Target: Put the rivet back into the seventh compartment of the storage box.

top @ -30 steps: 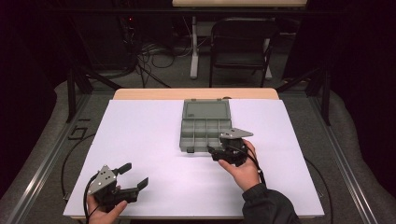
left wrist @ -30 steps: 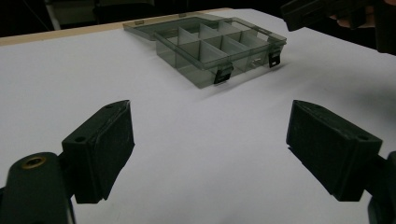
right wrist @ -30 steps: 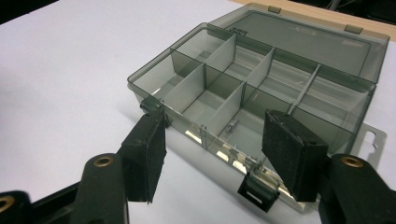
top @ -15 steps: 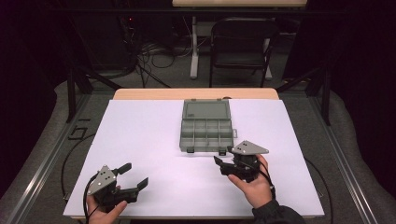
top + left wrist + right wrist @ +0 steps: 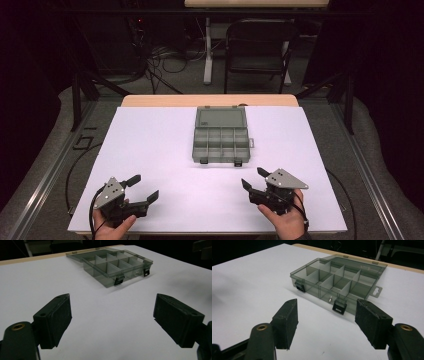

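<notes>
While held low over the white worktop near its front edge, left tool and right tool both spread wide and empty, well apart, with grey compartment box lying lid-open beyond, mid-worktop.

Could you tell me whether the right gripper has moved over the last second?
Yes. The right gripper has pulled back from the front edge of the organizer box toward the person's side of the table, and now sits apart from it, jaws open.
</notes>
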Tool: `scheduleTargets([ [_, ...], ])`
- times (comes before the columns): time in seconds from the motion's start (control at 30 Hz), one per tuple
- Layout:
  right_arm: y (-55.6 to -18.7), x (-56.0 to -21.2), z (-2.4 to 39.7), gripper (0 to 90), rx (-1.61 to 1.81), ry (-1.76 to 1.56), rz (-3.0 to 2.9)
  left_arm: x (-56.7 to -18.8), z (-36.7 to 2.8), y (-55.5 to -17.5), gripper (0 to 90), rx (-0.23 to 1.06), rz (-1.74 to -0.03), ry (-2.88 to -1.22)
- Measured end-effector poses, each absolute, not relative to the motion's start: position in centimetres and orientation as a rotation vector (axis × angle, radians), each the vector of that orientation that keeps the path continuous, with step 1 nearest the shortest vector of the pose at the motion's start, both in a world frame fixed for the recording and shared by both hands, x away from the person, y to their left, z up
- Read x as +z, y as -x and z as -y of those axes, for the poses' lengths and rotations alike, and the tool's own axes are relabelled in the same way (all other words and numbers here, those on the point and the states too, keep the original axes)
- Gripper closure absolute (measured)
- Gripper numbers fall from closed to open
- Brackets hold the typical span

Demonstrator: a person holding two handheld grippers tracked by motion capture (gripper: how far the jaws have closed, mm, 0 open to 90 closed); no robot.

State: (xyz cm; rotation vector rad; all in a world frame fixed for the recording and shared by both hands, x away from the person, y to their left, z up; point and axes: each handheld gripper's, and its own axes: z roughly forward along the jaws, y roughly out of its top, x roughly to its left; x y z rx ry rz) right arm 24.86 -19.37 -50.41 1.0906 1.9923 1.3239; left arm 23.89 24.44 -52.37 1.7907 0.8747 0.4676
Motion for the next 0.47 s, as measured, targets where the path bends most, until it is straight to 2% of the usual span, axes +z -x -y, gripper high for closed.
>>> scheduleTargets([
  [0.47, -23.4, -52.0, 21.3, 35.0, 1.254, -1.078, -1.971, -52.3, -24.4, -23.9, 14.9, 0.471, -0.874, -1.792],
])
